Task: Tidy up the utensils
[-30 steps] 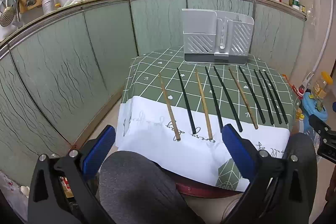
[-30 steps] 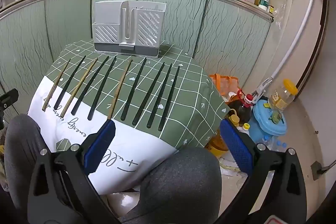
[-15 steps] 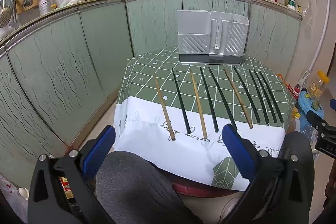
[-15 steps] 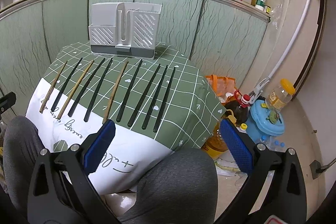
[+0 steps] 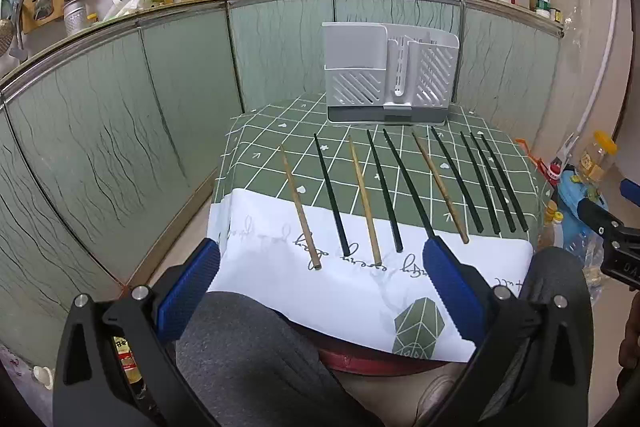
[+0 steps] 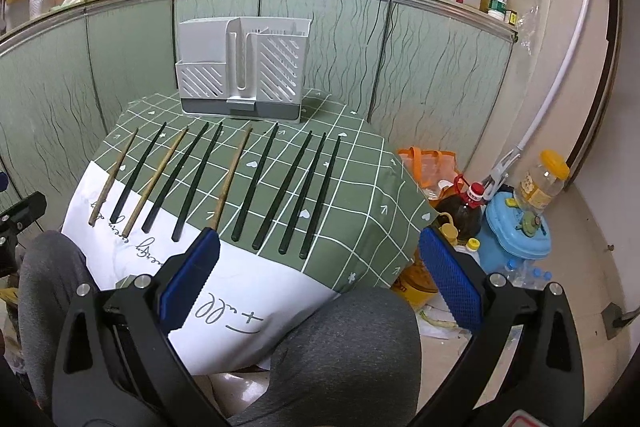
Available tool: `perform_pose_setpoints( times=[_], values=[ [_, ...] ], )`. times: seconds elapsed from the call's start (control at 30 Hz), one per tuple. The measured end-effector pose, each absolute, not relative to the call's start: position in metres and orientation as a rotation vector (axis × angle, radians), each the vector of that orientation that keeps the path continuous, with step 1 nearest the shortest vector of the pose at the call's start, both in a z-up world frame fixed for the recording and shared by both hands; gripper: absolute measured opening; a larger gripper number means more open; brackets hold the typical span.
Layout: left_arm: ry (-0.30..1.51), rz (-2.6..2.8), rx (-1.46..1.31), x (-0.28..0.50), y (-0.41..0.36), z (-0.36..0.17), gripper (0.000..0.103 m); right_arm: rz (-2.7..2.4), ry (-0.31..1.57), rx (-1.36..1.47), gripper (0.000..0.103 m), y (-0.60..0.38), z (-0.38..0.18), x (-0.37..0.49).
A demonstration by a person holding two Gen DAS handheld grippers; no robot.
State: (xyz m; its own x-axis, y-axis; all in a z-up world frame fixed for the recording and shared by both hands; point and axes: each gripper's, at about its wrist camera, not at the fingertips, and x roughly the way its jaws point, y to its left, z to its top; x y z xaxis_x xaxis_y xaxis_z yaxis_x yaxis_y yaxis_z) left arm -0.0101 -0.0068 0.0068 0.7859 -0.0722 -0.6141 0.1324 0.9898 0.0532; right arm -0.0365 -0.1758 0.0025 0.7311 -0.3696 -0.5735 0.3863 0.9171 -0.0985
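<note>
Several chopsticks lie side by side on a small table with a green checked cloth (image 5: pixel 256 147): three wooden ones, such as the leftmost (image 5: pixel 300 207) (image 6: pixel 114 177), and several black ones (image 5: pixel 456 179) (image 6: pixel 316 191). A white slotted utensil holder (image 5: pixel 390 79) (image 6: pixel 244 71) stands at the table's far edge. My left gripper (image 5: pixel 320 287) is open and empty, held above my lap in front of the table. My right gripper (image 6: pixel 318 279) is open and empty, near the table's front right corner.
Green cabinet panels (image 5: pixel 100 131) curve around the table's left and back. Bottles (image 6: pixel 466 205), a blue tub (image 6: pixel 516 231) and an orange bag (image 6: pixel 430 163) crowd the floor to the right. My grey-clad knees (image 5: pixel 248 355) (image 6: pixel 344 351) lie under both grippers.
Both grippers have drifted slightly; the table and holder sit a little lower and more central in view. Nothing was grasped and the chopsticks have not moved.
</note>
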Motion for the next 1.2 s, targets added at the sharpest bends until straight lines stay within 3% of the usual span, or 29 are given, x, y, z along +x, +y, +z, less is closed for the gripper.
perform_pose_setpoints(
  times=[1.2],
  values=[
    [0.619, -0.142, 0.085, -0.017, -0.009, 0.015, 0.099, -0.378, 0.582, 0.060, 0.096, -0.175, 0.011, -0.043]
  ],
)
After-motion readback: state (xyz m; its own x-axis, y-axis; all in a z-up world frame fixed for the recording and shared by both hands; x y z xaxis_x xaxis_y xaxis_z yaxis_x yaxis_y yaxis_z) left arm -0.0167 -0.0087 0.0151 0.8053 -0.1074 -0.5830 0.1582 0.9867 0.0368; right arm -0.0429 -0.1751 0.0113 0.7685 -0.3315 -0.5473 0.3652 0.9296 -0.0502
